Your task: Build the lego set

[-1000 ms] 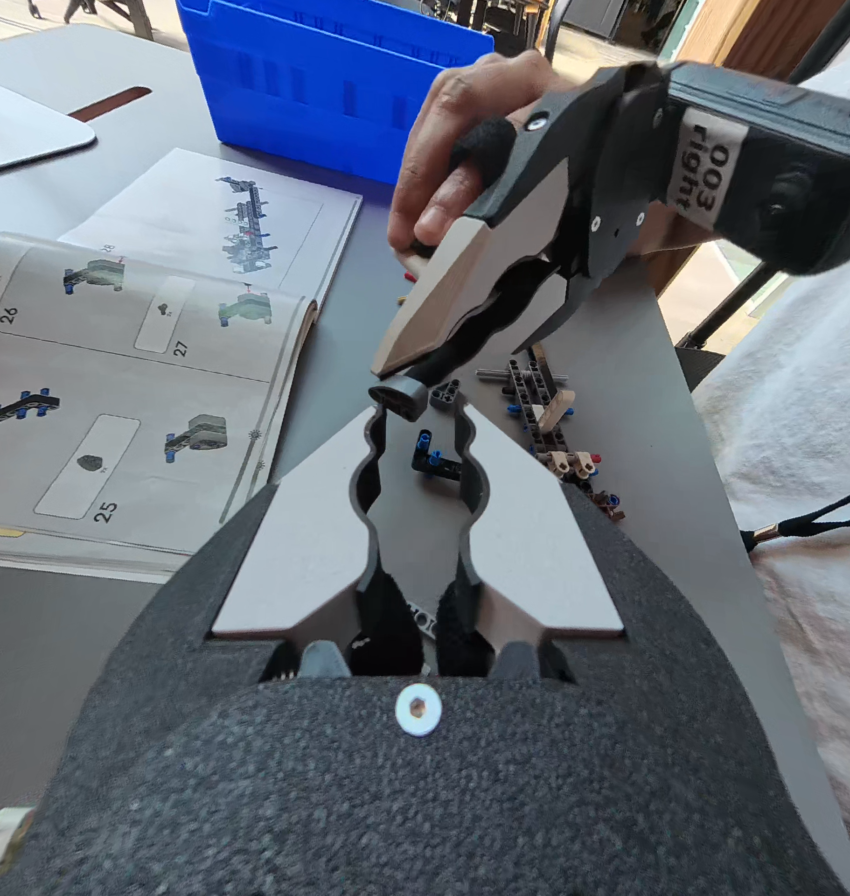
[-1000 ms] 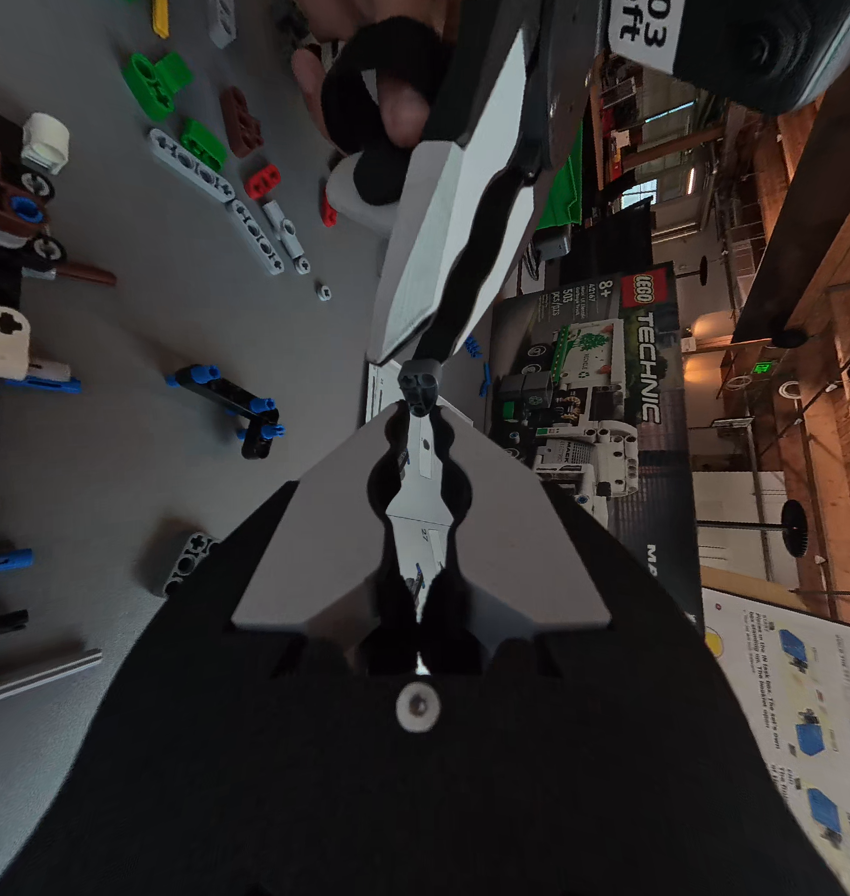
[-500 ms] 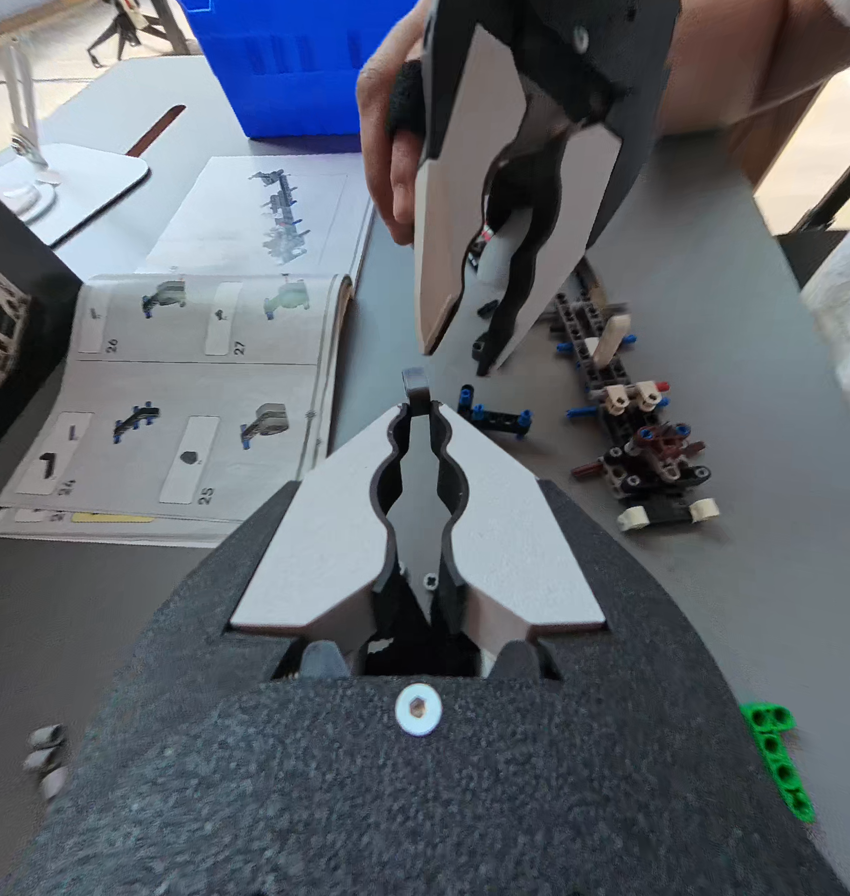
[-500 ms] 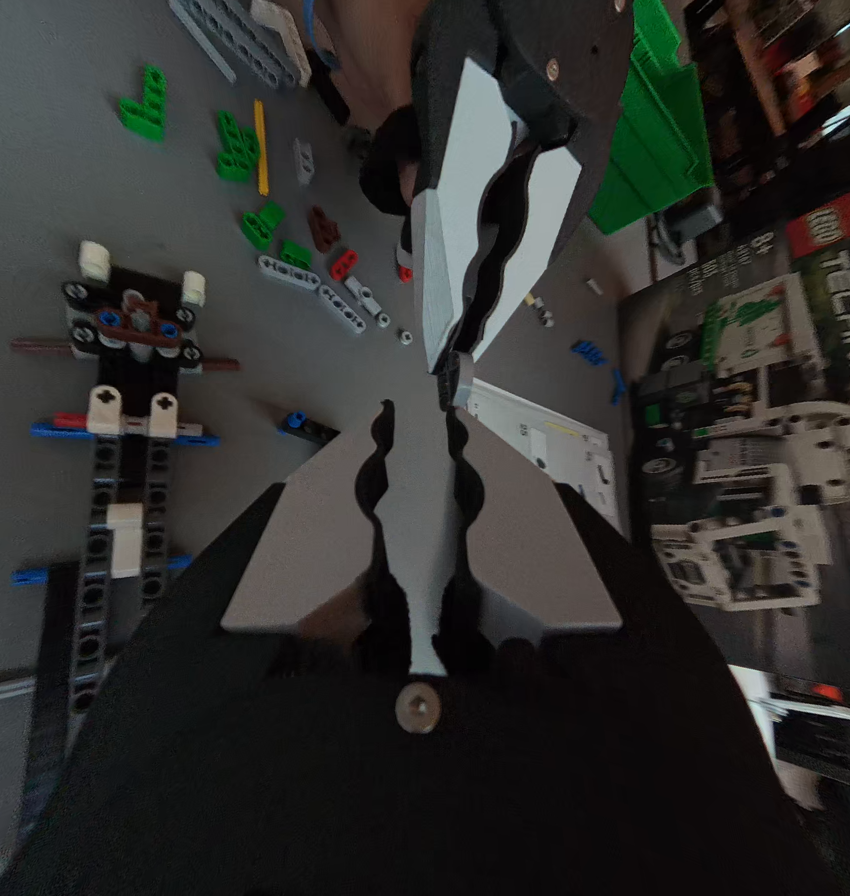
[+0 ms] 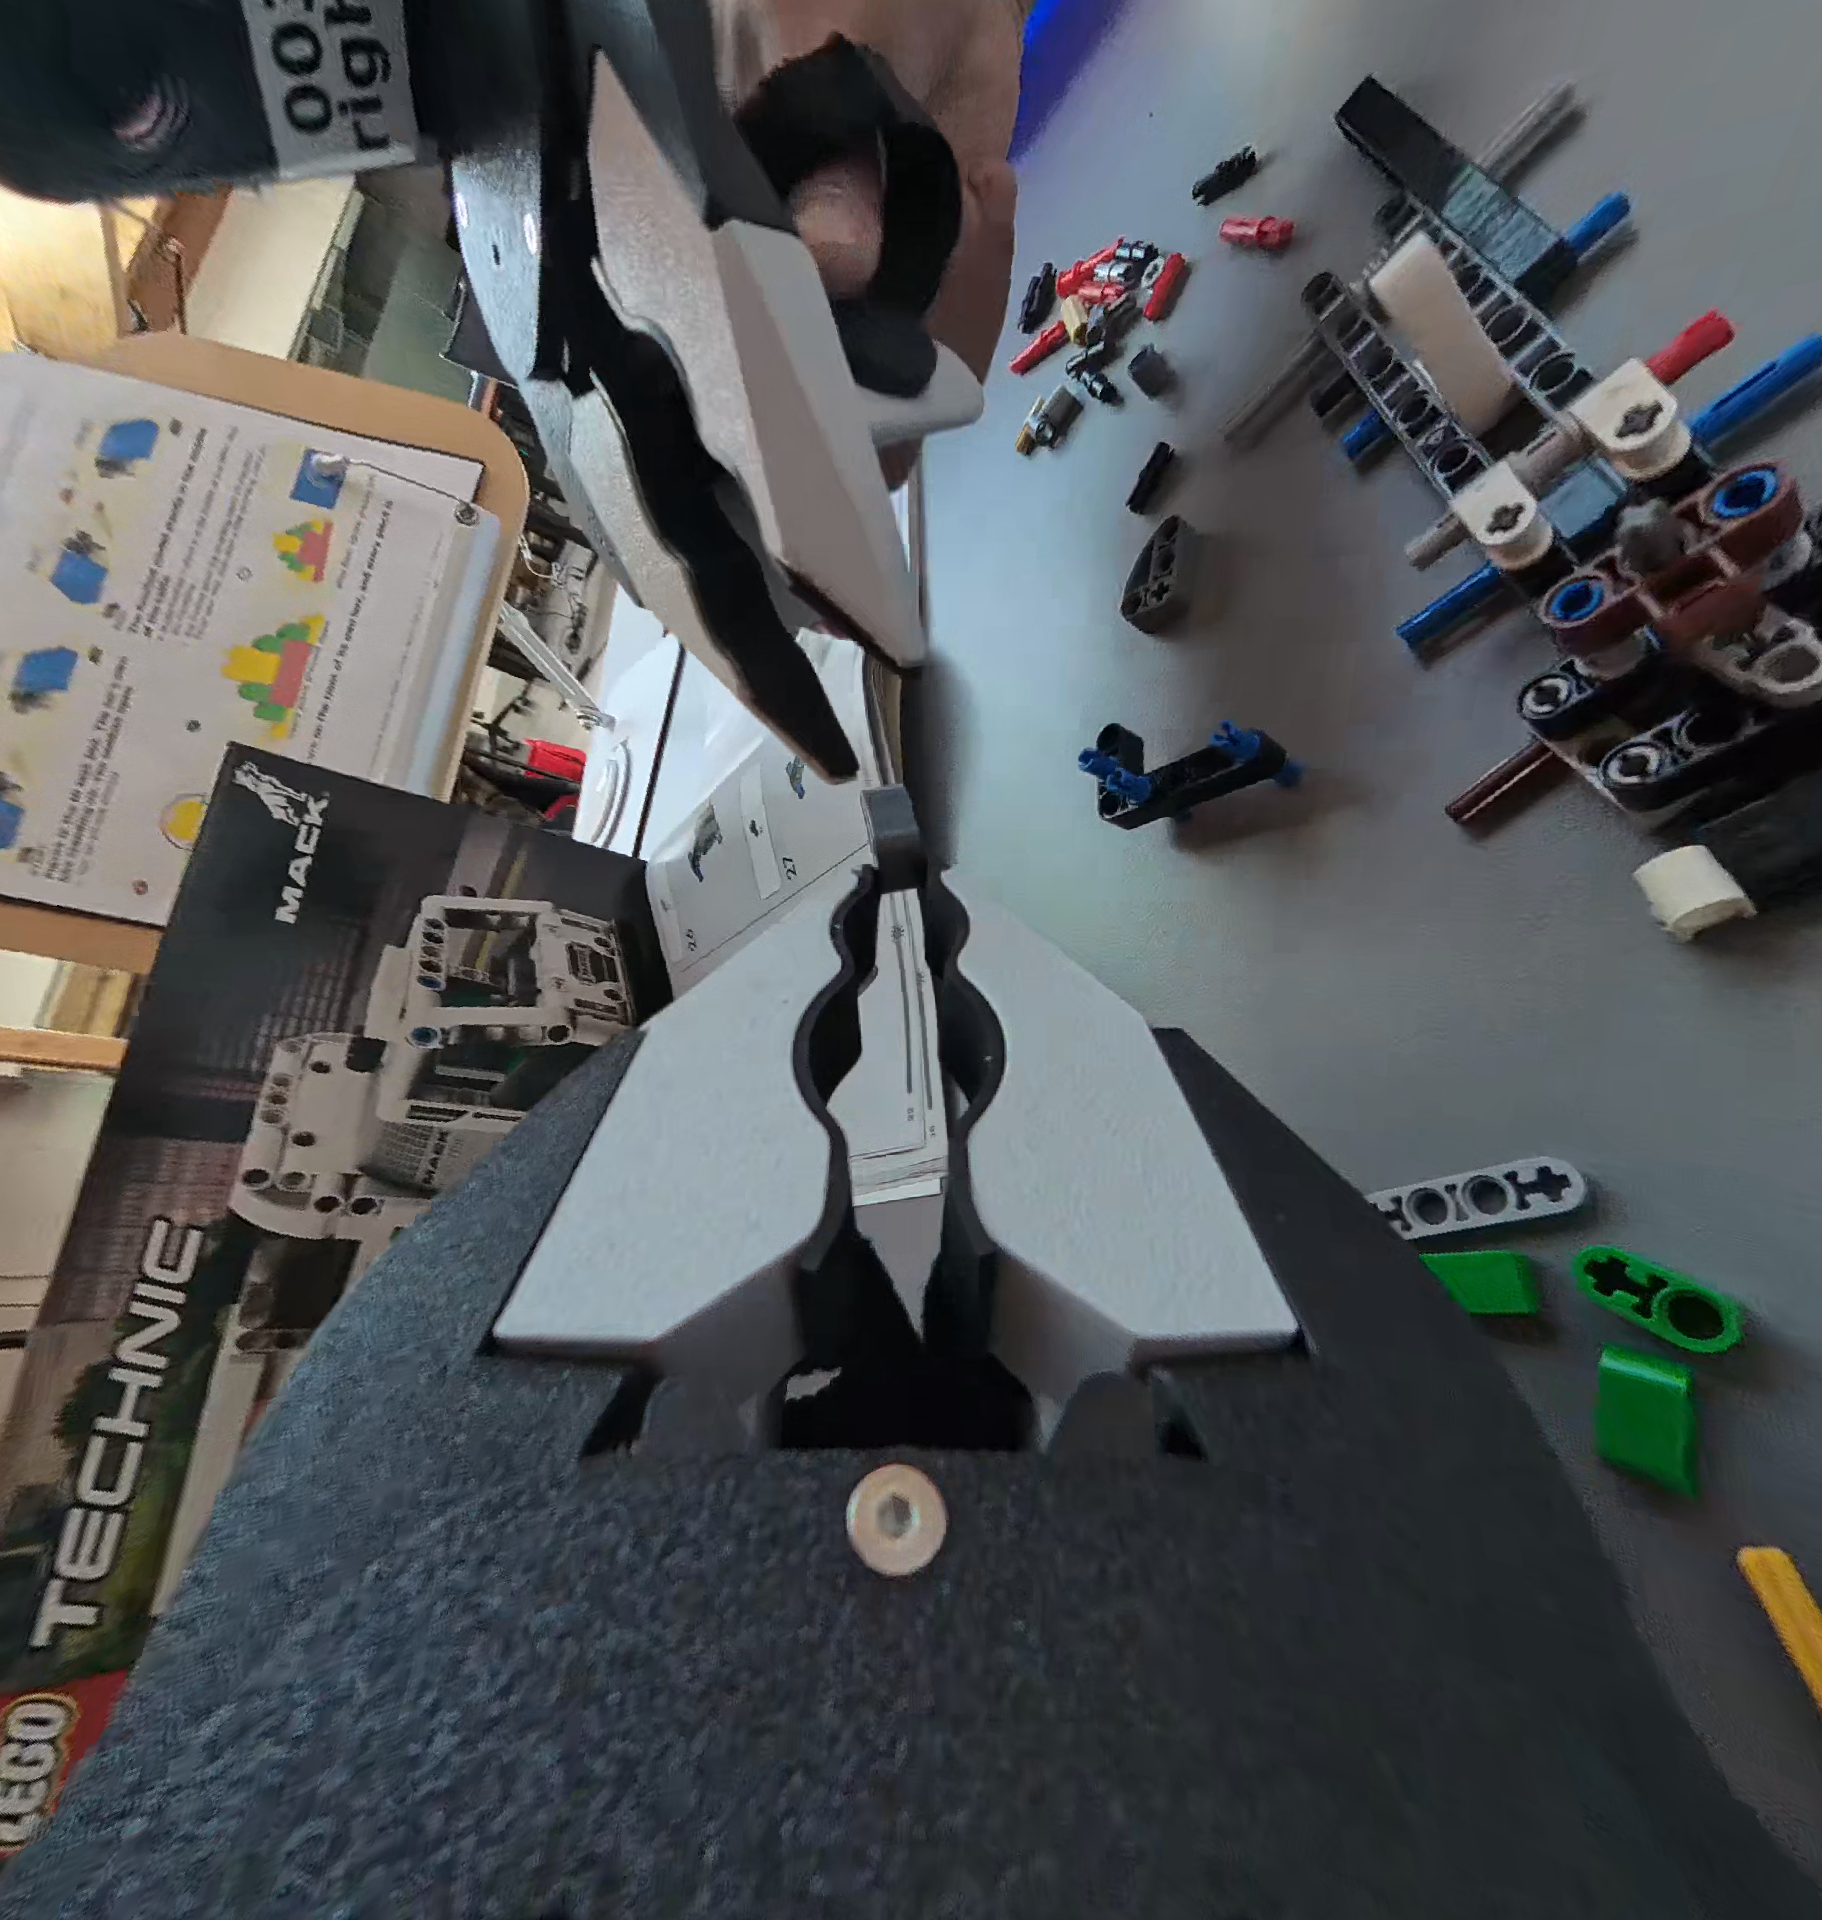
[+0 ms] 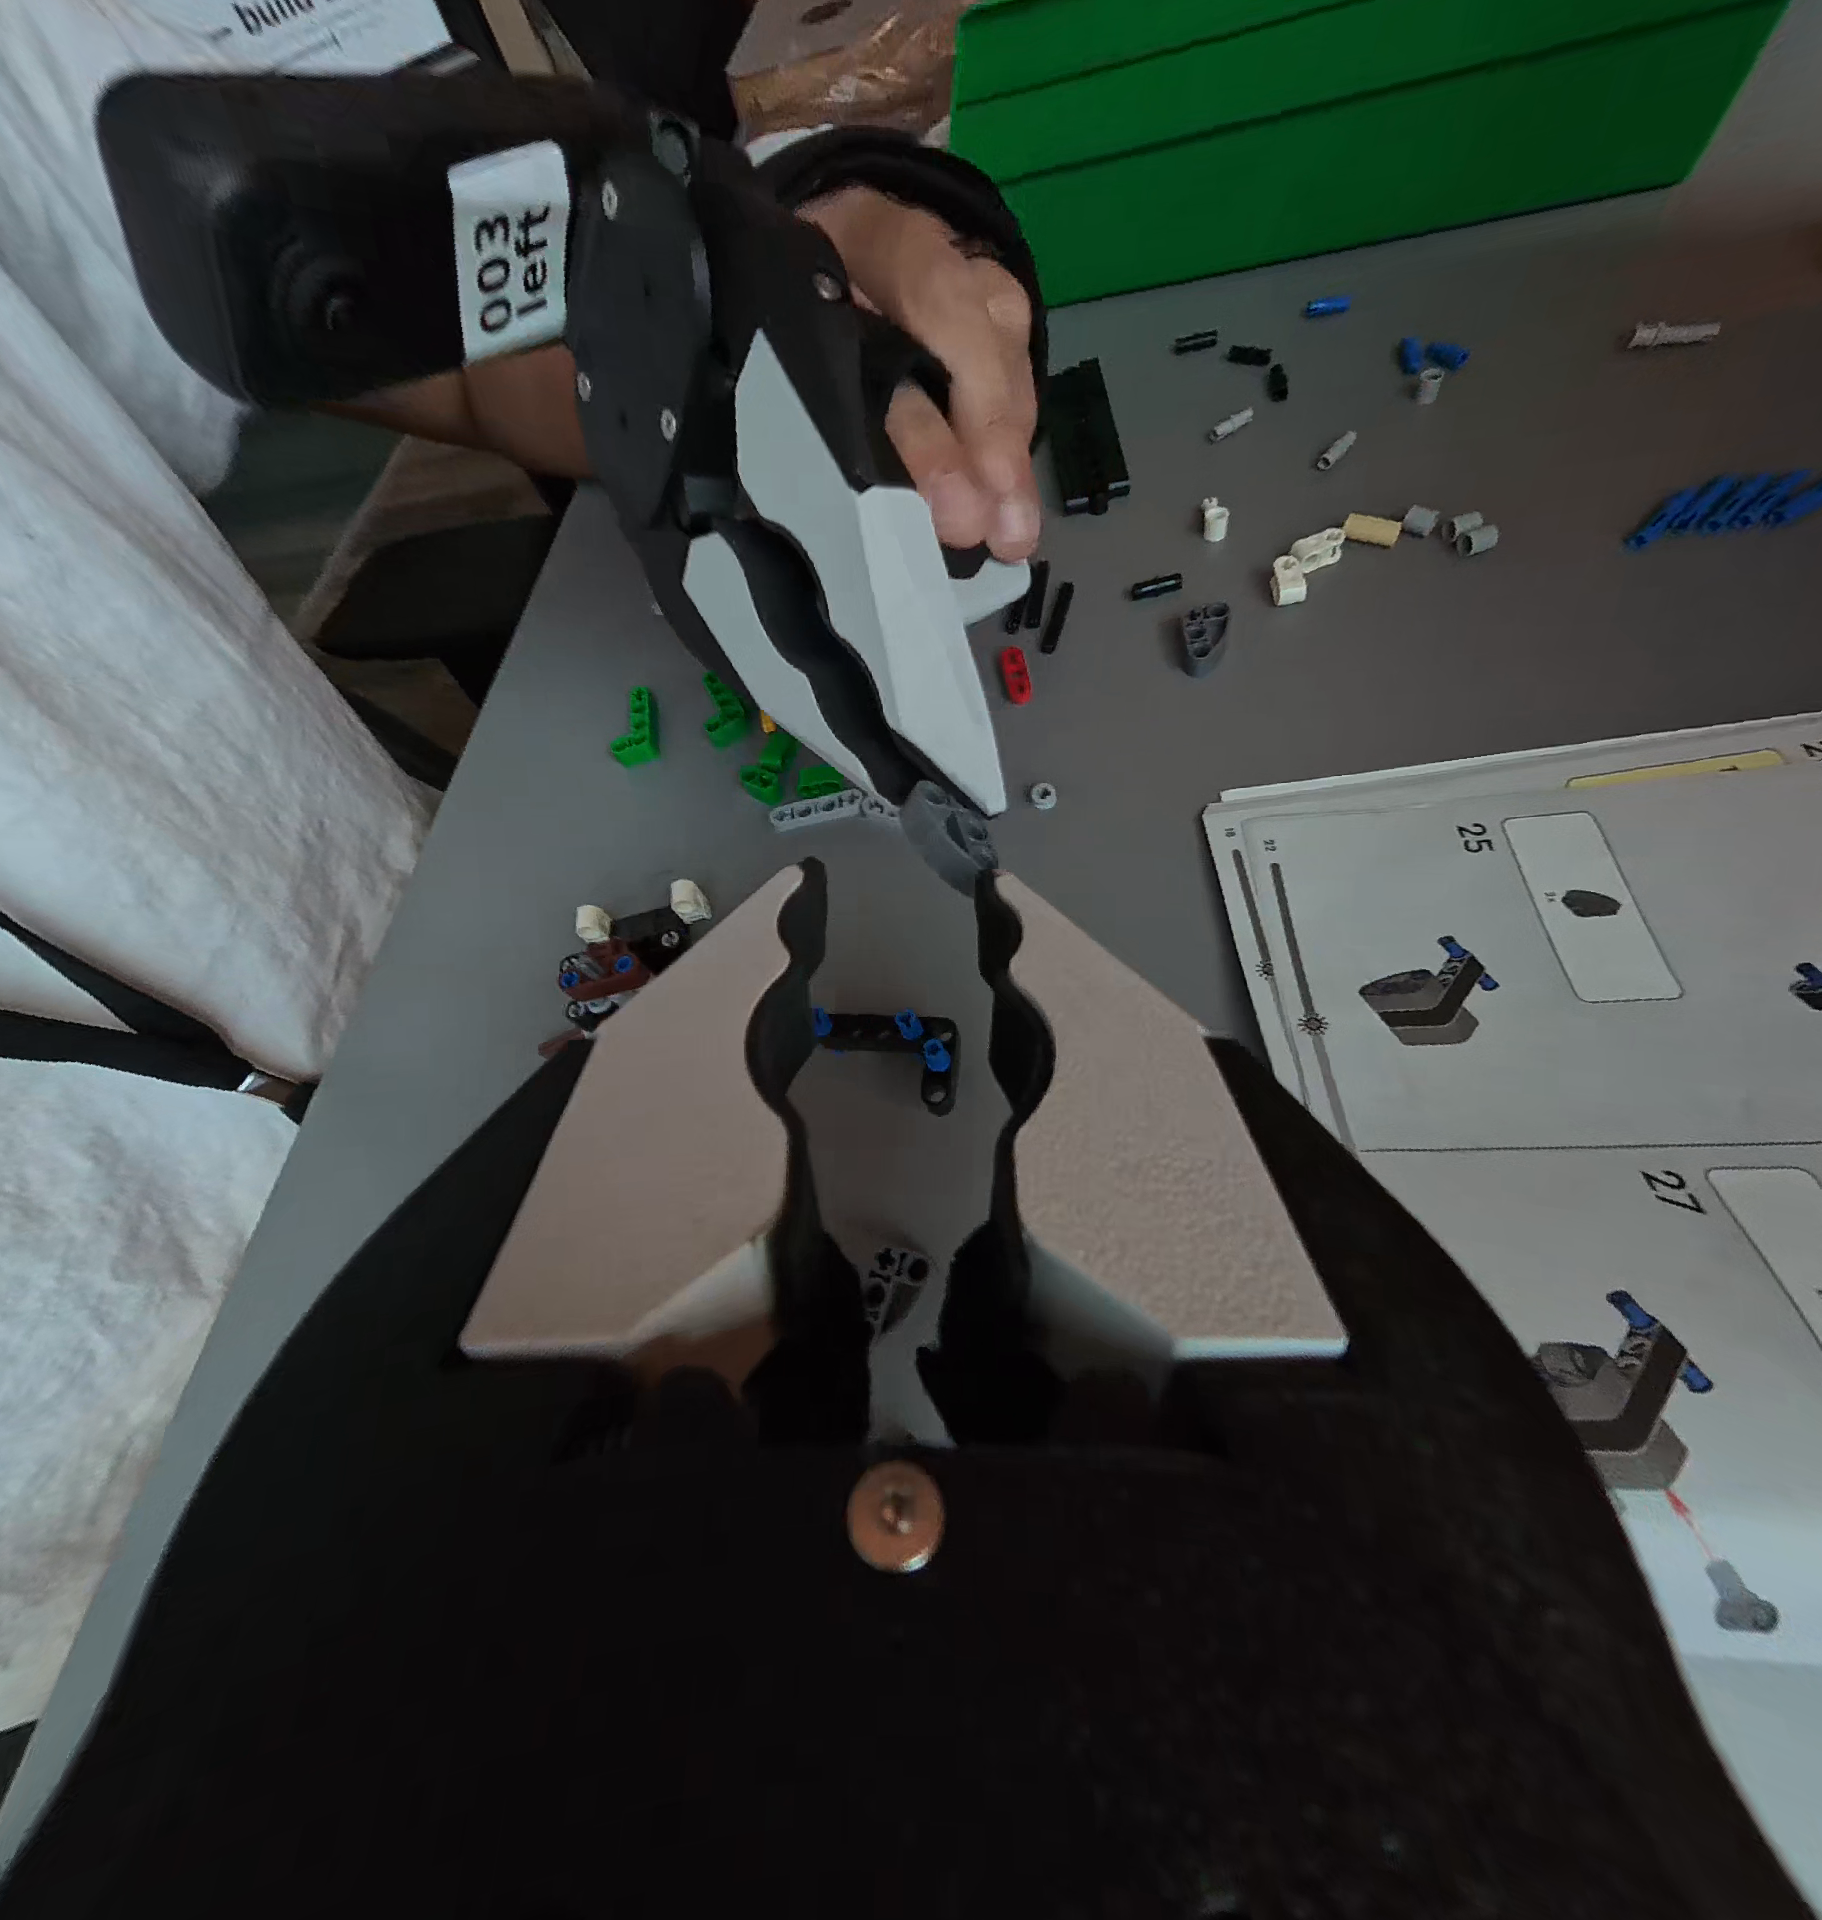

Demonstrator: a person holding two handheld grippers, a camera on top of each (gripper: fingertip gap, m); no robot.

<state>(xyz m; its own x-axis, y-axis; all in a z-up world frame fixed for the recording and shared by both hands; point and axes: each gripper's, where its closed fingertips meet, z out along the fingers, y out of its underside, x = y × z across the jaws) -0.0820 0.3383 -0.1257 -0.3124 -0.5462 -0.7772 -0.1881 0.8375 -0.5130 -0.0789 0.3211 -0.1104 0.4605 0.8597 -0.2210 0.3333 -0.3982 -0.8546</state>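
Note:
My left gripper (image 5: 899, 883) is shut on a small dark grey connector piece (image 5: 889, 826), pinched at the fingertips above the grey table (image 5: 1302, 987). The right wrist view shows the same: the left gripper (image 6: 943, 805) grips the grey piece (image 6: 954, 831). My right gripper (image 6: 899, 878) is open and empty, and its right fingertip (image 6: 990, 888) is just under the piece. In the left wrist view the right gripper (image 5: 871, 717) hangs open just beyond the piece. A black L-shaped beam with blue pins (image 6: 886, 1039) lies on the table below, and also shows in the left wrist view (image 5: 1187, 774).
A partly built black, brown and white assembly (image 5: 1665, 644) lies on the table. Green pieces (image 5: 1655, 1309), a grey beam (image 5: 1478, 1195) and small pins (image 5: 1094, 301) are scattered around. An open instruction booklet (image 6: 1561, 987), a set box (image 5: 315, 1039) and a green bin (image 6: 1354, 135) are nearby. Only a small space, under 4 cm, lies between the two pairs of fingers.
The right gripper held the grey piece a second ago while the left was open. The left shut on it, the right opened and let go. Both grippers turned.

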